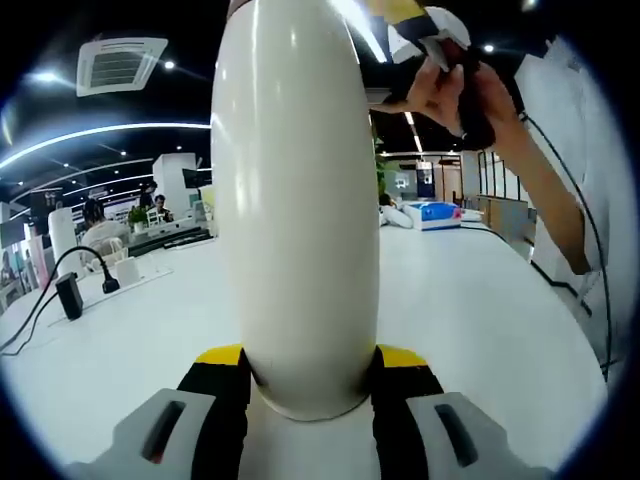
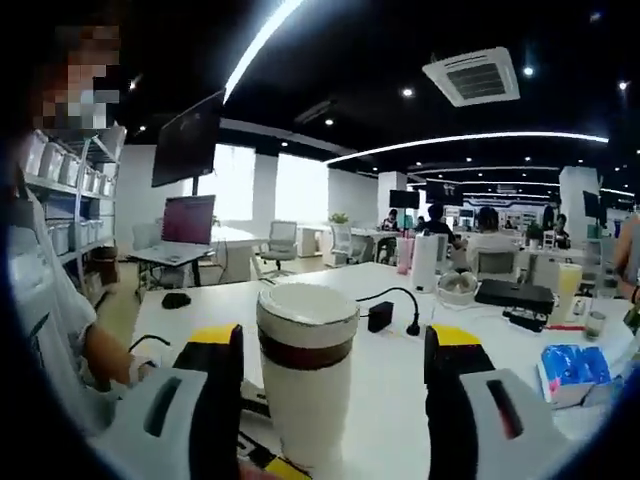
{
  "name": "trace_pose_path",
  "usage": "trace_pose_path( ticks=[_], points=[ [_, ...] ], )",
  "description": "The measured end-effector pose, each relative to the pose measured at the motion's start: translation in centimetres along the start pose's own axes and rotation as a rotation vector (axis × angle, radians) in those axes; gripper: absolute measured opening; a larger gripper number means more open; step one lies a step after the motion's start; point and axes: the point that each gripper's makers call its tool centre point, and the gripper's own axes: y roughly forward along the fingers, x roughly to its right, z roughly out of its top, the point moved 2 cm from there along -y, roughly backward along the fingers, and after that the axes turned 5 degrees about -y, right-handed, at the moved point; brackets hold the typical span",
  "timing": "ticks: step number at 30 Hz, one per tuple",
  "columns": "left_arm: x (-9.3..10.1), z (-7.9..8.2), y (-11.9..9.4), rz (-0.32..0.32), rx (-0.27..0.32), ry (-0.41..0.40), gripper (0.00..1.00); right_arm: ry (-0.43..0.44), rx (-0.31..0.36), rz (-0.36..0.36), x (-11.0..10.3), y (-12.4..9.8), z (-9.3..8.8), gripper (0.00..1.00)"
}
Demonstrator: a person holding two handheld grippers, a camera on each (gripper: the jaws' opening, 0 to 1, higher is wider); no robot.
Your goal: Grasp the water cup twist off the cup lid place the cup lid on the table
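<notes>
Left claw [image 1: 310, 375]: jaws closed against both sides of the cream water cup [image 1: 298, 200], held above the white table [image 1: 480, 300]. Right claw [image 2: 332, 365]: jaws spread wide, gripping nothing, flanking the cup at 12 o'clock. Cup lid [image 2: 307, 308]: seated on the cup top.

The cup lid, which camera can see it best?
The right gripper view: the cup lid sits in full sight on top of the water cup, between open jaws. The left gripper view shows the cup's body clamped close up, its top cut off.
</notes>
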Motion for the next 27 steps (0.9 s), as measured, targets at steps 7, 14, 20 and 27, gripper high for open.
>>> trace_pose_path(
  ticks=[7,14,20,27],
  points=[
    [-0.1,-0.2,0.0,-0.011,-0.017,0.000,0.49,0.013,0.043,-0.165,-2.6,0.4,1.3,0.78],
    [-0.1,-0.2,0.1,-0.018,-0.020,0.002,0.48,0.067,0.070,-0.337,-2.0,0.3,1.1,0.76],
    [-0.2,-0.2,0.2,-0.018,-0.015,-0.005,0.48,0.060,0.100,-0.432,-1.9,0.6,1.6,0.74],
    [-0.3,-0.2,0.2,-0.017,-0.013,-0.006,0.48,0.022,0.087,-0.503,-2.1,1.2,1.4,0.67]
  ],
)
